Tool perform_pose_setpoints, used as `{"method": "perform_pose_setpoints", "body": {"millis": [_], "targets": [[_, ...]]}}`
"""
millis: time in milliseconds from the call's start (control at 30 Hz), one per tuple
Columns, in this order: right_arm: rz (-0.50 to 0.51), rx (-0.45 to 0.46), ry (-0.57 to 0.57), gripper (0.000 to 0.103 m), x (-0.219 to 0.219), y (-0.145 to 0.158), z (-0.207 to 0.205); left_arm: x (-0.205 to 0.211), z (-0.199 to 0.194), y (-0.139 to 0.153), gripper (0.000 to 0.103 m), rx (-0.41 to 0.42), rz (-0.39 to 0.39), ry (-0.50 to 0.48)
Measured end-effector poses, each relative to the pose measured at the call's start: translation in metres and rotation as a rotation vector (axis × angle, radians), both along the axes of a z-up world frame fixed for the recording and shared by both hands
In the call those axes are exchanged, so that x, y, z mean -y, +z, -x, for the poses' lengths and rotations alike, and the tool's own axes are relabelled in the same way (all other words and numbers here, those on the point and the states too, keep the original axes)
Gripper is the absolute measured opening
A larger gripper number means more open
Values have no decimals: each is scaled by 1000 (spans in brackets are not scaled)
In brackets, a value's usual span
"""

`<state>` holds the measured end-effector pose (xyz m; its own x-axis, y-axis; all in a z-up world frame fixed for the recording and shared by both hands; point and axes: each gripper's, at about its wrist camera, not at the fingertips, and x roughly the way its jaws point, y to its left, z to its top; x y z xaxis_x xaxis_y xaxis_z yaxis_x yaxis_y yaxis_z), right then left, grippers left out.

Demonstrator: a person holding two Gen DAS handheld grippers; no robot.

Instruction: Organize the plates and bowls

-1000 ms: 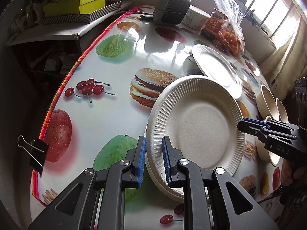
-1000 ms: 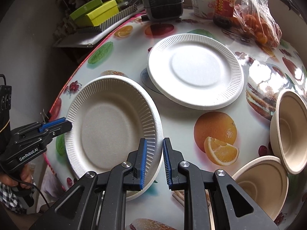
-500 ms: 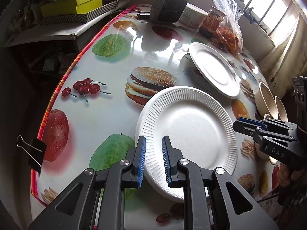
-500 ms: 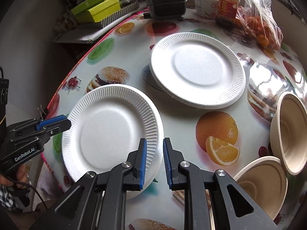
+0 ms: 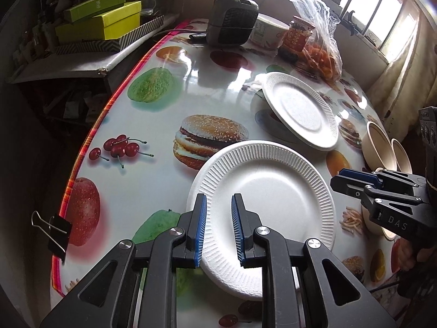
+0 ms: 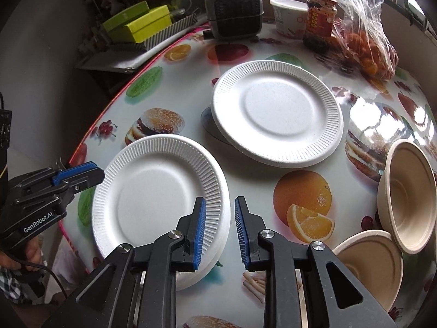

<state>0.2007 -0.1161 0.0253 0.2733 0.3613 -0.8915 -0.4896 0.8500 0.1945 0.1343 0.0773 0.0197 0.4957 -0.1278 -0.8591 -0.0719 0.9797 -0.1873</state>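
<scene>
The left gripper [image 5: 217,228] was held low over the near edge of the table [image 5: 169,101], its blue-padded jaws parted by a narrow gap and closed on nothing; the rim of the near plate [image 5: 270,191] lay beneath them, and whether the pads touched it could not be told. In the right wrist view this gripper [image 6: 77,173] came in from the left, a hand below it, its tips just beside that plate's [image 6: 153,191] left rim, with "GenRobot.AI" in white on its body.

The right gripper [image 6: 220,228] hovered over the plate's right edge, jaws slightly parted and empty, the left pad above the ribbed rim and the right pad above bare tablecloth. From the left wrist camera it [image 5: 355,176] reached in from the right with "DAS" legible on its side.

The near plate, white with a ribbed rim, appeared to sit on top of another like it, a second edge showing under its near side. Farther back and to the right a second white plate [image 6: 275,112] rested slightly tilted over something dark that was mostly hidden. At the right edge two tan bowls [image 6: 407,199] stood close together, both empty, one tipped on its side against the other.

Along the far edge, left to right, were yellow-green boxes [image 6: 136,23] on a side shelf, a small dark heater [image 6: 235,8], a white tub [image 6: 289,13] whose print was too small to read, a red-labelled jar [image 6: 319,19] of dark contents, and a clear plastic bag [image 6: 366,41] of orange fruit. A black binder clip [image 5: 58,229] gripped the tablecloth's left edge.
</scene>
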Motion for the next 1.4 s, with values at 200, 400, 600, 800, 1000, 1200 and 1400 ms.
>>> {"method": "perform_pose_setpoints", "body": {"millis": [200,400,600,800,1000,1200,1400], "targets": [[-27,17,-32,39,14,8,-8,9,-16,6,21,3,0,-16],[-55,36,-60,49,34,18,-24,19,-39,13,31,9,29,-26],[-43,52,-87,50,50,24,-48,28,-65,17,31,11,44,-32],[-40,58,-108,50,64,24,-74,34,-90,21,31,12,41,-32],[-7,53,-139,50,77,17,-106,36,-117,18,31,7,50,-17],[-29,-1,-186,50,95,5,-140,34,-145,6,31,-26,55,4],[-64,-48,-202,50,102,-4,-163,32,-160,-5,31,-45,68,26]]}}
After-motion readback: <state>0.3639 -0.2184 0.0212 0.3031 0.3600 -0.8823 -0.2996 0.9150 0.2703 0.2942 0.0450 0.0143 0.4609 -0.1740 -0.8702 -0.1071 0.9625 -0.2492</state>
